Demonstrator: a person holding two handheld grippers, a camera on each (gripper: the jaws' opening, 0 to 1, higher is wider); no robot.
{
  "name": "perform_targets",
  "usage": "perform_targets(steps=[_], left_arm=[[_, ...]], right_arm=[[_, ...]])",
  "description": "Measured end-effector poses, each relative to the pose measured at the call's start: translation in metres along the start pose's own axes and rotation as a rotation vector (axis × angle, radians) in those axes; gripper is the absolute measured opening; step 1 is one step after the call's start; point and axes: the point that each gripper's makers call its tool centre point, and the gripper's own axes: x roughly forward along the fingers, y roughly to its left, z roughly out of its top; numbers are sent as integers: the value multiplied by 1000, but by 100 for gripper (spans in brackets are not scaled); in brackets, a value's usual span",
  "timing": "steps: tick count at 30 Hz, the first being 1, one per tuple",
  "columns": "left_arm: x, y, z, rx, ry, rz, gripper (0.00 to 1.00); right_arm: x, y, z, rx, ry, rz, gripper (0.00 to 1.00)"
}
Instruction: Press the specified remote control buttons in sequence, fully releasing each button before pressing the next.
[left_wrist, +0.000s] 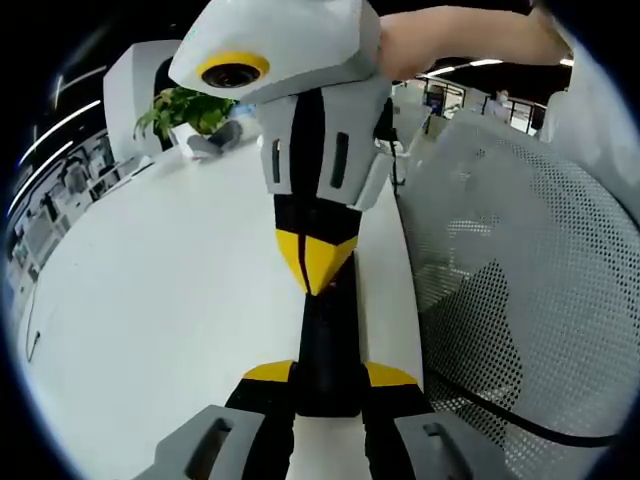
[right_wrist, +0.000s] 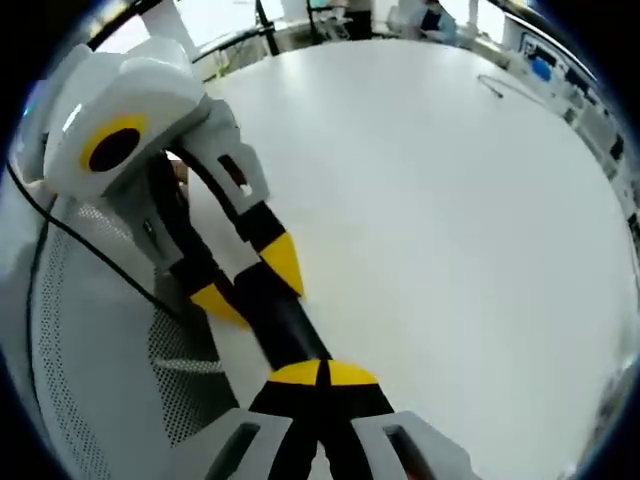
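A long black remote control (left_wrist: 328, 340) sticks out over the white table (left_wrist: 150, 300), and my left gripper (left_wrist: 328, 376) is shut on its near end, a yellow-tipped jaw on each side. My right gripper (left_wrist: 316, 262) comes down from above with its yellow tips shut together, and their point rests on the remote's top face. In the right gripper view the right gripper (right_wrist: 322, 373) meets the remote (right_wrist: 285, 322) end on, while the left gripper (right_wrist: 250, 284) clamps it from the left. The buttons are hidden.
A white mesh chair back (left_wrist: 520, 280) stands close on the right, with a black cable (left_wrist: 520, 422) across it. A potted plant (left_wrist: 185, 108) sits at the table's far end. A person's hand (left_wrist: 450, 40) holds the right gripper. A thin dark cable (right_wrist: 500, 88) lies far off.
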Motion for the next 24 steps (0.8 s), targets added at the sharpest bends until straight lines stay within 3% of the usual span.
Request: perform_targets(steps=[13, 17, 21, 24], left_arm=[[0, 0, 1, 5, 8, 1, 24], [0, 0, 1, 3, 6, 1, 24], [0, 0, 1, 3, 6, 0, 24], [0, -1, 1, 1, 5, -1, 24]], right_arm=[[1, -1, 0, 26, 19, -29, 0], [0, 0, 0, 33, -34, -70, 0], [-1, 1, 1, -66, -108, -130, 0], [-1, 5, -1, -67, -121, -154, 0]])
